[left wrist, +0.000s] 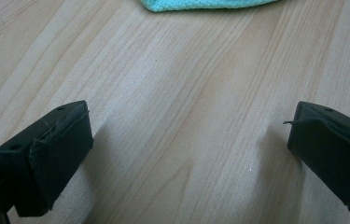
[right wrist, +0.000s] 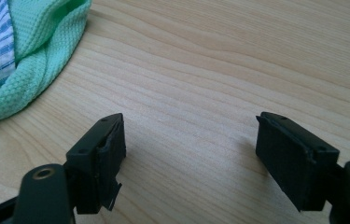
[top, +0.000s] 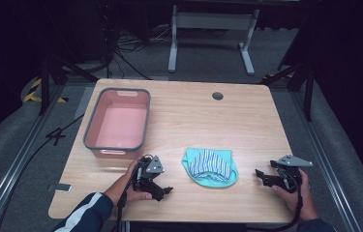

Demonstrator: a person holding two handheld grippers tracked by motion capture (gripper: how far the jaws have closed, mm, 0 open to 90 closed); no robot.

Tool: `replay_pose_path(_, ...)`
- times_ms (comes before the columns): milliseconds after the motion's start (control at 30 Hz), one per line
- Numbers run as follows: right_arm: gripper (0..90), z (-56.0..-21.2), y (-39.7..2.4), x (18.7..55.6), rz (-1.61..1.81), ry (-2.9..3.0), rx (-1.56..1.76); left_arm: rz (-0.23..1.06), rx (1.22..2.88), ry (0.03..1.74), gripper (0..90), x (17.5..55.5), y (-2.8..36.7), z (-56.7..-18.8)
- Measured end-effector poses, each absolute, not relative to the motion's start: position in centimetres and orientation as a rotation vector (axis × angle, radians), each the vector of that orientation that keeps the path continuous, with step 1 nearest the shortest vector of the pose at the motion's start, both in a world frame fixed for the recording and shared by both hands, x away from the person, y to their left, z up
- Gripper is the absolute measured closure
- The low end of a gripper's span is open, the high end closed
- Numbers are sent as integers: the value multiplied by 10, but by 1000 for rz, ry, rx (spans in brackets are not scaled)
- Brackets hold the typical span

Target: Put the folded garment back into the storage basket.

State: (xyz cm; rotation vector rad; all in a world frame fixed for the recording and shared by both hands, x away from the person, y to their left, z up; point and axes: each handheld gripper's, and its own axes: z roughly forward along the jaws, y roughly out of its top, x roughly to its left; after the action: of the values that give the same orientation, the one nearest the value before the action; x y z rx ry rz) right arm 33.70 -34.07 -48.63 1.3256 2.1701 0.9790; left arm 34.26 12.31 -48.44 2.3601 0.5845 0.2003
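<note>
Mint-green knit w/ a blue-and-white striped piece folded on top: the cloth bundle (top: 210, 167) is lying on the wooden table (top: 247, 125), near the front edge, between our two tools and touching neither.

We're holding the left gripper (top: 162, 190) just beside the bundle's left side, jaws spread wide, nothing in them; in the left gripper view the green hem (left wrist: 205, 4) is sitting straight ahead at the top. We're holding the right gripper (top: 260, 176) a bit further off on the other side, likewise released & empty; in the right gripper view the cloth (right wrist: 32, 60) is lying ahead-left.

The bundle's long axis is running roughly left-right across the table, rounded green edge facing us. Left tool is the nearer one, we're judging. The pink bin (top: 90, 131) is sitting back-left, well apart from the cloth, closer to our left hand (top: 130, 186).
</note>
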Motion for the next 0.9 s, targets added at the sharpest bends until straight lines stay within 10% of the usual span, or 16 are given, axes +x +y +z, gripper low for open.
replay_pose_path(767,187,-485,-339,339,957,2190,1348,189,2383,550,14,346,124,-482)
replay_pose_path(900,219,-476,-328,337,1021,2215,1327,182,2371,547,169,349,119,-479)
